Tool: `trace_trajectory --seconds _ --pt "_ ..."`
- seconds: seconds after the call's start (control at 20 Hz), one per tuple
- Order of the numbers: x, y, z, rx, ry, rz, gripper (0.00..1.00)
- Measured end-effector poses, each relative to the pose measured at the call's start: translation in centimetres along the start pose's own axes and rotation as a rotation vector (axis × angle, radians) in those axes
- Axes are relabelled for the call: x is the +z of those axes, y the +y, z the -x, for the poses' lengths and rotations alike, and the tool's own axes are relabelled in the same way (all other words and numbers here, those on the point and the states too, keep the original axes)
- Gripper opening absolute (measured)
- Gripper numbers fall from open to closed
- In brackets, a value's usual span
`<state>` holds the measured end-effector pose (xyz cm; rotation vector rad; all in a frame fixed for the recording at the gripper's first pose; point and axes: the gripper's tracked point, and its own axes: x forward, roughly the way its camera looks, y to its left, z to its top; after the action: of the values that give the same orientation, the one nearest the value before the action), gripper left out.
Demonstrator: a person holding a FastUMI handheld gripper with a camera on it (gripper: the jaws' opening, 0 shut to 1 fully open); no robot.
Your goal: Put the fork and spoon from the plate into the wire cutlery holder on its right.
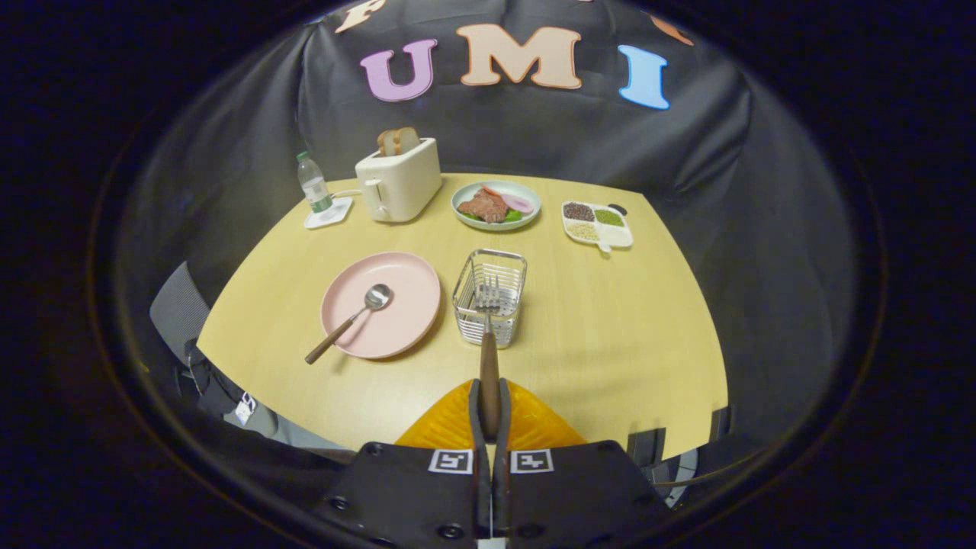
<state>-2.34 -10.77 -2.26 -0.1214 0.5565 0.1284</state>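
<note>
**Fork held over the holder, spoon still on the plate**

The gripper (489,412) is closed on the fork (489,358), both fingers pinching its wooden handle, so the tines point forward and sit over the wire cutlery holder (490,296) just ahead. The spoon (351,320) lies on the pink plate (381,303) to the holder's left, its handle hanging past the rim.

Risks, as I judge them: the tines could snag on the wire rim or mesh and tip the light holder; a release while the fork is this flat could leave it lying across the rim or sliding onto the table (610,335); the narrow handle might twist in the grip.

Beyond stand a toaster (399,183), a water bottle (313,183), a dish of food (496,204) and a divided tray (598,223). The bottle's label is too small to read; no brand is legible.
</note>
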Motion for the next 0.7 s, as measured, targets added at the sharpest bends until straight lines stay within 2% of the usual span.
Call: trace_trajectory --seconds 0.35,0.7 --pt "1.0 -0.6 -2.6 0.065 0.168 -0.028 0.04" --pt "2.2 -0.6 -5.2 0.074 0.186 0.011 0.07"
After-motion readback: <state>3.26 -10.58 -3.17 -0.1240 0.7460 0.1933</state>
